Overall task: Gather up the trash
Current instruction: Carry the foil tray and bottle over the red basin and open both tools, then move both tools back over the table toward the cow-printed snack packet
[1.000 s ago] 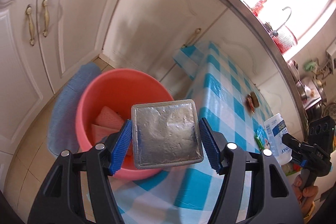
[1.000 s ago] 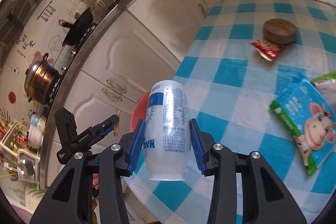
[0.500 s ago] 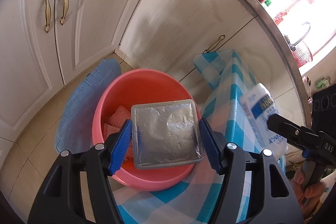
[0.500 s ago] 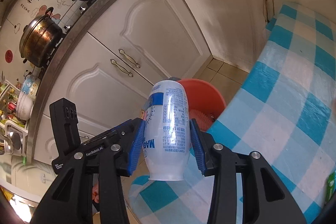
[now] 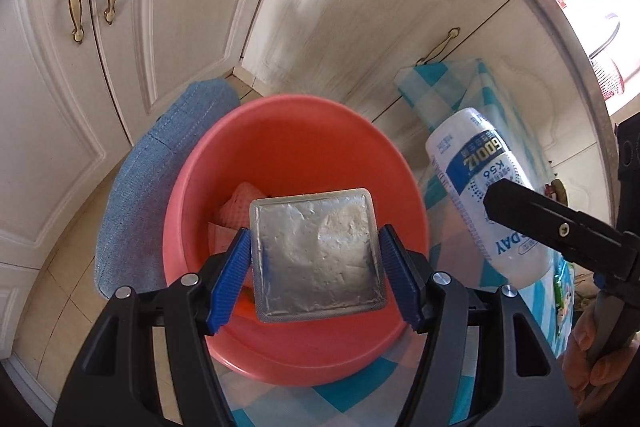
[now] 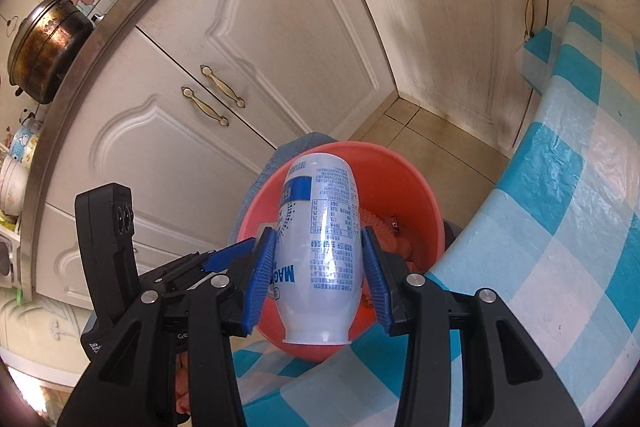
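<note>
Left wrist view: I saw my left gripper (image 5: 316, 281) clamped on one square silver foil packet (image 5: 318, 257), its blue pads (image 5: 229, 281) pressed to both side edges.
Packet position: it hung flat-face up over the mouth of the one red bucket (image 5: 304, 143), which stood on the floor beside the table edge.
Bucket contents: I made out pink wrappers (image 5: 244, 201) at the bottom, partly covered by the packet; I could not count them.
Right wrist view: my right gripper (image 6: 318, 279) held one white bottle (image 6: 320, 239) with blue print, pads on its two sides, flat base toward the camera, rounded end tilted toward the bucket.
Hand pose: both grippers pointed steeply down at the bucket; a few fingers of my right hand (image 5: 592, 359) showed at the frame's edge.
Nearby: one blue mat (image 5: 156, 187) lay under and behind the bucket; a blue-checked tablecloth (image 6: 560, 219) covered the table.
Farther: white cabinet doors (image 6: 280, 39) with brass handles.
Hard to read: the countertop items were cut off and glare-washed.
</note>
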Motion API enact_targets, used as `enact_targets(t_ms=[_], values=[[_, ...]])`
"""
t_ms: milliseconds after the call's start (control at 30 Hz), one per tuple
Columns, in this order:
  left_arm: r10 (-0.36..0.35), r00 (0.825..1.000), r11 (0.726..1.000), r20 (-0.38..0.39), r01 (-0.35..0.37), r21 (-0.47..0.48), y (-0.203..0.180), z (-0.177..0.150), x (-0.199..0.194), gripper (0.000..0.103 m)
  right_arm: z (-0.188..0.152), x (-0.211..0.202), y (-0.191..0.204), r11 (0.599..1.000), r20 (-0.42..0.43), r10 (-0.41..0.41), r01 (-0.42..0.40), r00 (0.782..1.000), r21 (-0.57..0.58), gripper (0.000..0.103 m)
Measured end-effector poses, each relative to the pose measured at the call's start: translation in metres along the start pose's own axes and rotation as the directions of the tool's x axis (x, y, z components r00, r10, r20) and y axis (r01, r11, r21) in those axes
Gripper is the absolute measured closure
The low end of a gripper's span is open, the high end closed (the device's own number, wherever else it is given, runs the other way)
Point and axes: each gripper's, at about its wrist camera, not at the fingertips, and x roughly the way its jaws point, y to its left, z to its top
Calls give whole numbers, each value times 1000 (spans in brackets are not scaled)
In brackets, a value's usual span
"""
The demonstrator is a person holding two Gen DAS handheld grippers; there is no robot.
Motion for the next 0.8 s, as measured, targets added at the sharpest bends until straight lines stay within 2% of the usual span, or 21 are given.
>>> enact_targets(t_ms=[100,167,200,233,433,700,800], values=[[30,999,1000,-14,-30,5,1,0,7,38,1,3,0,1000,5,-12,12,1000,0,58],[45,999,999,-21,-45,8,0,1,11,34,2,3,-1,1000,9,-8,8,1000,8,55],[56,998,998,-24,-56,12,0,1,13,29,2,1,-1,1000,16,-6,6,1000,8,49],[71,997,997,-23,-70,16,0,2,14,19,1,-1,-1,1000,23,-10,10,1000,5,43],[148,989,989,4,-148,32,-1,4,9,14,-6,-29,-2,998,115,-54,56,992,-19,23],[164,975,982,147,-176,70,-17,3,-34,14,-34,-94,-16,986,294,-156,164,943,-2,15],[147,970,982,195,-167,89,-29,2,-52,14,-49,-114,-25,986,333,-162,165,929,21,15]])
